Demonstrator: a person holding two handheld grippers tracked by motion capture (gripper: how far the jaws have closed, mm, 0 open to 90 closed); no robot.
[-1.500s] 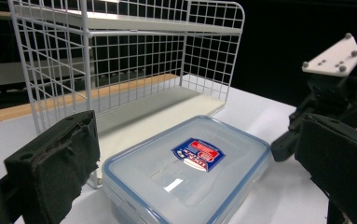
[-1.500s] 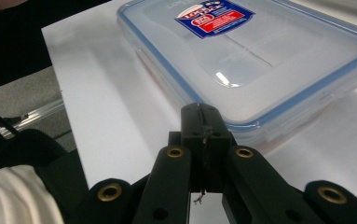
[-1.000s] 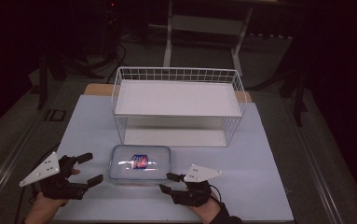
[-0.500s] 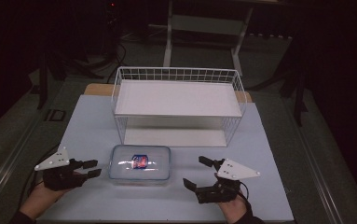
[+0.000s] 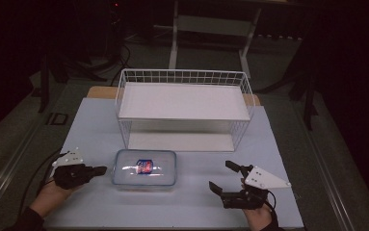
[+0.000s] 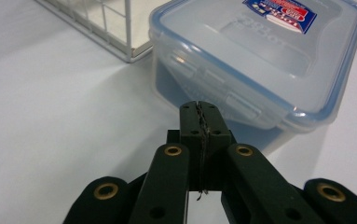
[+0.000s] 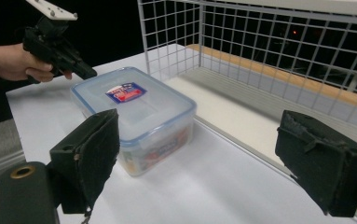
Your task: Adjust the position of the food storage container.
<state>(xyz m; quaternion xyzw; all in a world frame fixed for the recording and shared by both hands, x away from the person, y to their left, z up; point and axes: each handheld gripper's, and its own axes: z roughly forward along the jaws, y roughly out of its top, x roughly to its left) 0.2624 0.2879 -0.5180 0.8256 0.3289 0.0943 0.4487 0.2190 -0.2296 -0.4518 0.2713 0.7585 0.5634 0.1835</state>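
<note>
A clear plastic container (image 5: 145, 167) with a blue-rimmed lid and a red and blue label lies near the table's front edge. My left gripper (image 5: 102, 169) sits just left of it and points at its side. Its jaws (image 6: 198, 106) have just closed, and they are shut with nothing between them, a short way off the container (image 6: 260, 51). My right gripper (image 5: 220, 175) is to the right of the container, apart from it. Its jaws have just been opening and stand open and empty (image 7: 209, 158), facing the container (image 7: 134, 112).
A white wire shelf rack (image 5: 184, 108) stands behind the container, with a low white board under its upper shelf. Its corner (image 6: 115, 23) is close to the container's far side. The pale table top (image 5: 95, 120) ends in dark floor on both sides.
The left gripper's jaws went from wide open to shut and the hand sank a little. The right gripper moved to the right, away from the container, and its jaws opened wider.
</note>
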